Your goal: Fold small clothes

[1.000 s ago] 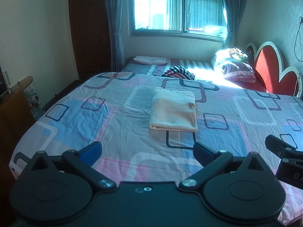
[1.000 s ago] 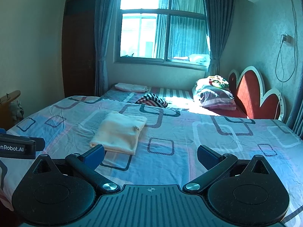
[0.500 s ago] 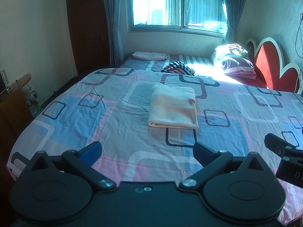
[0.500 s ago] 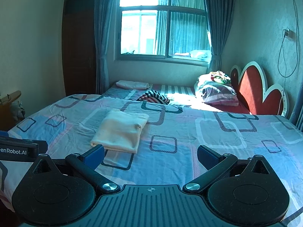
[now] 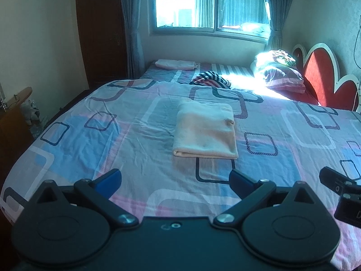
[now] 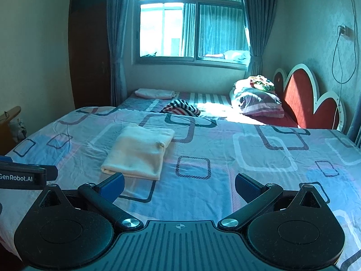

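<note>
A cream garment, folded into a neat rectangle, lies flat on the patterned bedsheet; it also shows in the right wrist view. My left gripper is open and empty, held above the near edge of the bed, short of the garment. My right gripper is open and empty, to the right of the garment and nearer than it. Each gripper shows at the edge of the other's view: the right gripper in the left wrist view, the left gripper in the right wrist view.
A striped garment lies crumpled further back, with a folded pink item beyond it. Pillows rest by the red headboard. A wooden cabinet stands at the left of the bed.
Both views have tilted slightly downward, so the window sits higher in frame. The folded garment has not moved and both grippers stay open.
</note>
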Action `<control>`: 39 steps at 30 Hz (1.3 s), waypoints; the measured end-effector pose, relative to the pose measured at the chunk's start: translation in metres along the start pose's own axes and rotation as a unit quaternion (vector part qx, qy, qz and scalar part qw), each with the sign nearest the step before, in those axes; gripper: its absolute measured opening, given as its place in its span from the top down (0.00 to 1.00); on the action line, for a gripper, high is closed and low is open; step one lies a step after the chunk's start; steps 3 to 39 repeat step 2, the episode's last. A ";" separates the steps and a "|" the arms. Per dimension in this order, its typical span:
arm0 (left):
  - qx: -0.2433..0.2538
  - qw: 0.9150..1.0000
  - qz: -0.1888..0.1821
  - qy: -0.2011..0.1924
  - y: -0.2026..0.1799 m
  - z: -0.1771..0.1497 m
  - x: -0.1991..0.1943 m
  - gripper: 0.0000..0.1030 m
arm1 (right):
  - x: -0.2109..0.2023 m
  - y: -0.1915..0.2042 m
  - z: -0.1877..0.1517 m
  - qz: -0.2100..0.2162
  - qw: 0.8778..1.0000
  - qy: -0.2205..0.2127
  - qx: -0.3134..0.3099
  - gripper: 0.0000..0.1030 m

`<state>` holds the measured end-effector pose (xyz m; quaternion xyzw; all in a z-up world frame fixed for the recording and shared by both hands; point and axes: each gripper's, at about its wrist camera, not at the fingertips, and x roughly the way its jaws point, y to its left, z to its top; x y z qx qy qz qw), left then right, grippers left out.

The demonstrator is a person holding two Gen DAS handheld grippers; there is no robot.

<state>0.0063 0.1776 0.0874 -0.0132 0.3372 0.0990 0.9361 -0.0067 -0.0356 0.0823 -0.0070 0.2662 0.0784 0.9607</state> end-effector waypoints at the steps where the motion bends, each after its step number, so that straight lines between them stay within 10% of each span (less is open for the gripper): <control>1: 0.003 1.000 -0.002 0.003 0.000 0.003 0.008 0.01 | 0.004 -0.001 -0.001 -0.002 1.000 0.003 0.001 0.00; 39: 0.003 1.000 -0.009 0.006 0.001 0.005 0.015 0.01 | 0.010 -0.003 -0.002 -0.006 1.000 0.008 0.003 0.00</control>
